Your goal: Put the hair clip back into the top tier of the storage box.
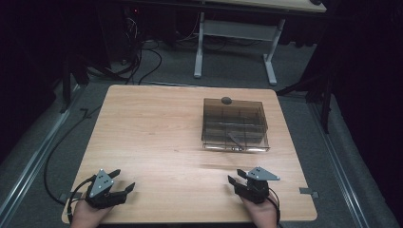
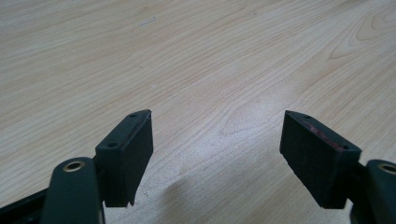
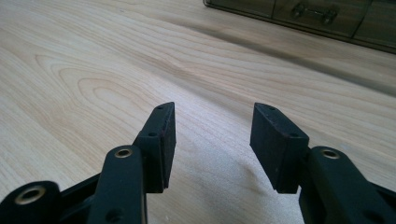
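Smoky, see-through plastic makes up the box (image 1: pixel 235 124) nearest the grippers: it sits on the far right part of the wooden table (image 1: pixel 157 133), well apart from both hands, with inner dividers showing through its lid and a small dark knob (image 1: pixel 226 100) at its far edge. From above, the right gripper (image 1: pixel 236 179) rests near the table's front edge, just in front of the box's near side, while the left gripper (image 1: pixel 124 180) sits at the front left corner, far from it. Both are held by a person whose hands come up from the bottom edge. The right gripper view adds what the high view cannot: the box's front wall (image 3: pixel 322 16) seen low and close, with a small latch (image 3: pixel 314 12) on it (barely a speck from above), and its own jaws standing apart with bare wood grain between them. The left gripper view looks across plain tabletop (image 2: pixel 196 60), its jaws spread wide and holding nothing.
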